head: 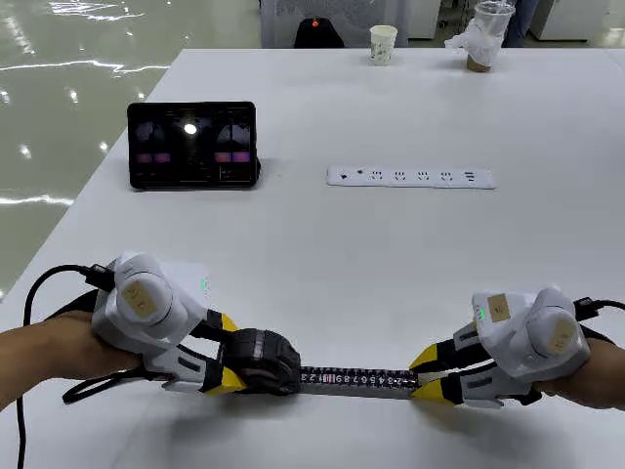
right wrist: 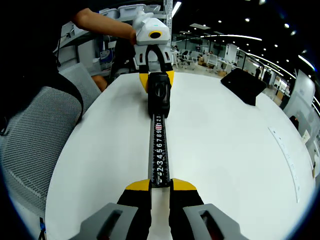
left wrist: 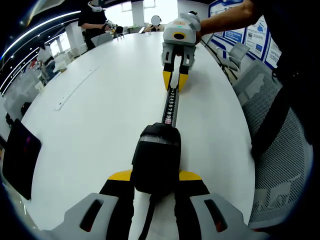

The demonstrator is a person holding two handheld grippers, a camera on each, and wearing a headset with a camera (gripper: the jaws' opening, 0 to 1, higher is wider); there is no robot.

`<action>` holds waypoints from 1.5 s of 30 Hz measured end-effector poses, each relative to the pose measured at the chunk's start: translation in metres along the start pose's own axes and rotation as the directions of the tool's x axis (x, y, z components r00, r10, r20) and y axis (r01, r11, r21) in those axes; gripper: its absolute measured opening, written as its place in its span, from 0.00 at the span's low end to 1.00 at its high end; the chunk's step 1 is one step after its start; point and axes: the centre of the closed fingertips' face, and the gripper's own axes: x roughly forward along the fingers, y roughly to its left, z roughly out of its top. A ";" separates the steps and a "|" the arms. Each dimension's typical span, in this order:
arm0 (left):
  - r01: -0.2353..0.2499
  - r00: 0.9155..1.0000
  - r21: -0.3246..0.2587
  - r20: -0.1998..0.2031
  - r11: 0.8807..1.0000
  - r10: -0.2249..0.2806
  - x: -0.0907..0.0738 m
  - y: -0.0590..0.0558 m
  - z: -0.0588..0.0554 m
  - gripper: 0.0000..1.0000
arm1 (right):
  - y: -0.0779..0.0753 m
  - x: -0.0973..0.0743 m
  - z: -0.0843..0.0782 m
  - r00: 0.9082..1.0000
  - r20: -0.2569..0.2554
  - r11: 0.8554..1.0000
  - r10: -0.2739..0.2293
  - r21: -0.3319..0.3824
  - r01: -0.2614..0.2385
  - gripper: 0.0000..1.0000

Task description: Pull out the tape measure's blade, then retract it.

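Observation:
A black tape measure case (head: pixel 259 360) lies near the table's front edge, and my left gripper (head: pixel 227 352) is shut on it. The case (left wrist: pixel 156 157) sits between the yellow-tipped jaws in the left gripper view. A dark blade with white numbers (head: pixel 356 378) runs out from the case to the right. My right gripper (head: pixel 426 374) is shut on the blade's end. In the right gripper view the blade (right wrist: pixel 159 152) stretches from my right gripper (right wrist: pixel 160 186) up to the case (right wrist: pixel 159 93). In the left gripper view the blade (left wrist: pixel 171 105) reaches the right gripper (left wrist: pixel 175 80).
A black tablet (head: pixel 192 145) stands at the left middle of the white table (head: pixel 322 244). A white power strip (head: pixel 410 177) lies in the centre. A paper cup (head: pixel 383 44) and a wrapped cup (head: pixel 480 37) stand at the far edge. A mesh chair (left wrist: pixel 280 145) is beside the table.

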 end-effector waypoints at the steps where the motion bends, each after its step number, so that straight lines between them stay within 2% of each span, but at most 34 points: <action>1: 0.000 1.000 -0.001 0.000 1.000 0.000 0.000 0.000 0.000 0.24 | 0.000 -0.001 -0.001 1.000 0.000 1.000 -0.001 0.000 0.001 0.09; 20: -0.005 1.000 0.002 -0.011 1.000 0.005 -0.004 -0.008 0.007 0.24 | 0.002 -0.024 -0.025 1.000 -0.022 1.000 -0.015 0.026 0.016 0.09; 34: -0.004 1.000 0.000 -0.013 1.000 0.004 -0.005 -0.008 0.008 0.24 | 0.002 -0.037 -0.038 0.999 -0.037 0.999 -0.025 0.042 0.027 0.09; 45: -0.002 1.000 -0.001 -0.012 1.000 0.002 -0.001 0.000 0.001 0.24 | 0.002 -0.051 -0.050 0.998 -0.062 0.998 -0.034 0.052 0.037 0.09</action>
